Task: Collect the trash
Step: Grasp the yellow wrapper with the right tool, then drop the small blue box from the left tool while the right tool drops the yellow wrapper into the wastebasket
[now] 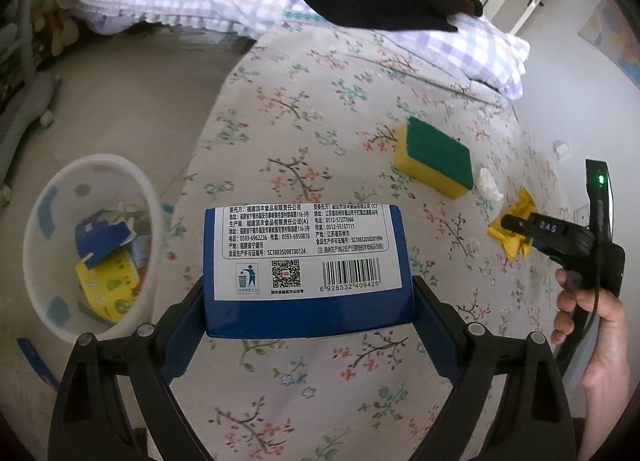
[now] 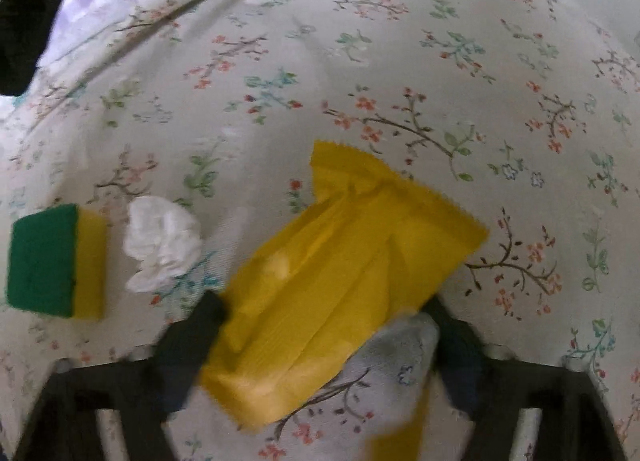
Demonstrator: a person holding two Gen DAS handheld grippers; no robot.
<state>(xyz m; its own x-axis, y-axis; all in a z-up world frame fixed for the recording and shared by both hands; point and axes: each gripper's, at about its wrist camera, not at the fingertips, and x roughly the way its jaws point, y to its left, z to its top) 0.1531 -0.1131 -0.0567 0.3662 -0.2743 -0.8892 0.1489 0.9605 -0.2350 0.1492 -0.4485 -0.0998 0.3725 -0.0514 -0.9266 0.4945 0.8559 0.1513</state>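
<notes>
A: Left wrist view first: what is seen?

B: A blue box (image 1: 308,269) is clamped between the fingers of the left gripper (image 1: 308,301), label side up, above the flowered bedsheet (image 1: 320,121). A white bin (image 1: 92,245) stands on the floor just beside the bed, and blue and yellow packaging is already inside it. On the sheet, a sponge (image 1: 434,157) and a crumpled tissue (image 1: 490,183) lie close together. Farther right, the right gripper (image 1: 520,227) is held by a hand (image 1: 592,325) at a yellow wrapper (image 1: 516,233).

A: How is the box expected to handle?

B: It is judged light and fairly stiff, being cardboard. It is taken across its side walls, which looks a sound hold, though an empty box could be crushed by hard squeezing.

A: And the right wrist view?

B: The picture is blurred. The yellow wrapper (image 2: 344,285) lies slanted between the fingers of the right gripper (image 2: 324,325); the fingers are set against its two edges, but whether it is firmly pinched cannot be told. The tissue (image 2: 162,245) and sponge (image 2: 56,261) are seen to the left.

A: How will the wrapper behave?

B: It is judged thin, limp and slippery. A pinch across the creased middle is thought safer than one at the zigzag end.
</notes>
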